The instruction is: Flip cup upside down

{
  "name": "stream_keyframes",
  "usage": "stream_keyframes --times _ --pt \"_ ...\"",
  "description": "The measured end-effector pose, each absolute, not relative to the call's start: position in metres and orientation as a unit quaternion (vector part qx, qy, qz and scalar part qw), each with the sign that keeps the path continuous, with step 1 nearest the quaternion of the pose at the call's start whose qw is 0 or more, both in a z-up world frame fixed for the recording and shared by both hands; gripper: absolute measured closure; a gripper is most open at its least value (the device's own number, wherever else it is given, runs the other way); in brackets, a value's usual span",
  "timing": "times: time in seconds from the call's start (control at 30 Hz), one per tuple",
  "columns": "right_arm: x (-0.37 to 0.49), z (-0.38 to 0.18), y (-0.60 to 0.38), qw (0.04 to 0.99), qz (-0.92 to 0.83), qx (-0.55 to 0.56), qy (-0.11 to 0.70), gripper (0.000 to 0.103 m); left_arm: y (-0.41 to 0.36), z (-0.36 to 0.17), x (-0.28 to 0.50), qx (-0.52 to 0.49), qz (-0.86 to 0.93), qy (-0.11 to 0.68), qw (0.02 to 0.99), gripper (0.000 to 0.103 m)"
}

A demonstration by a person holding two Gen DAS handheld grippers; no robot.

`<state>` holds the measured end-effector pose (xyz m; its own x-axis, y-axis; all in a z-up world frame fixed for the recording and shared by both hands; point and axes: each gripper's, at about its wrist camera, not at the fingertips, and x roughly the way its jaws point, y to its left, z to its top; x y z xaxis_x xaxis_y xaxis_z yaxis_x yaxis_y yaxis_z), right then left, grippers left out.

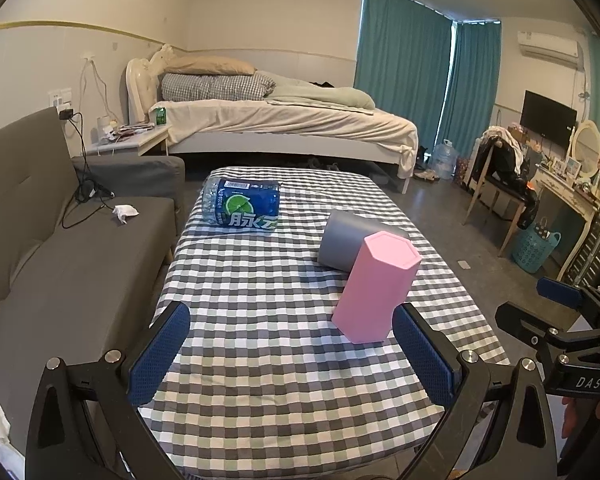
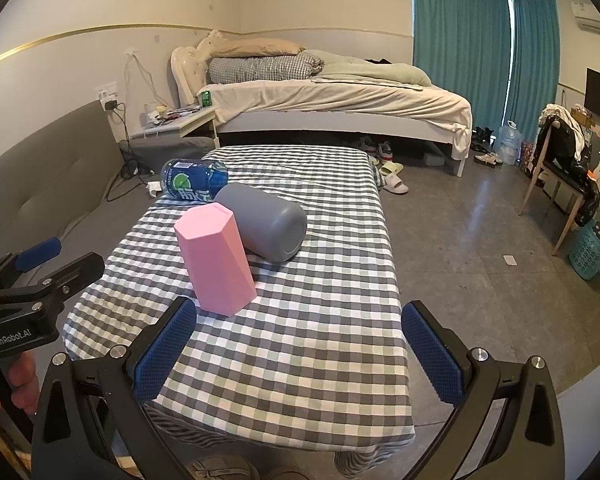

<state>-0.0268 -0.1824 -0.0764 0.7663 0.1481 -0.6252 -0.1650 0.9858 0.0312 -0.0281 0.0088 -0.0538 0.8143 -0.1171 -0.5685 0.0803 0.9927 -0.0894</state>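
A pink hexagonal cup stands on the checkered table with a closed flat face on top; it also shows in the right wrist view. A grey round cup lies on its side just behind it, touching or nearly so, and shows in the right wrist view too. My left gripper is open and empty, just short of the pink cup. My right gripper is open and empty, near the table's front edge, to the right of the pink cup.
A blue-labelled plastic bottle lies on its side at the table's far left. A grey sofa runs along the left of the table. A bed stands behind. A chair and a teal basket stand on the floor at right.
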Motion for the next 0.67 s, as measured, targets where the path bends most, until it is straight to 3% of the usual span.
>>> stream_keyframes --times 0.67 --pt "-0.0253 -0.0810 -0.1836 0.935 0.079 -0.012 0.345 0.000 0.0071 -0.0524 -0.0258 -0.029 -0.047 0.304 0.951 0.000"
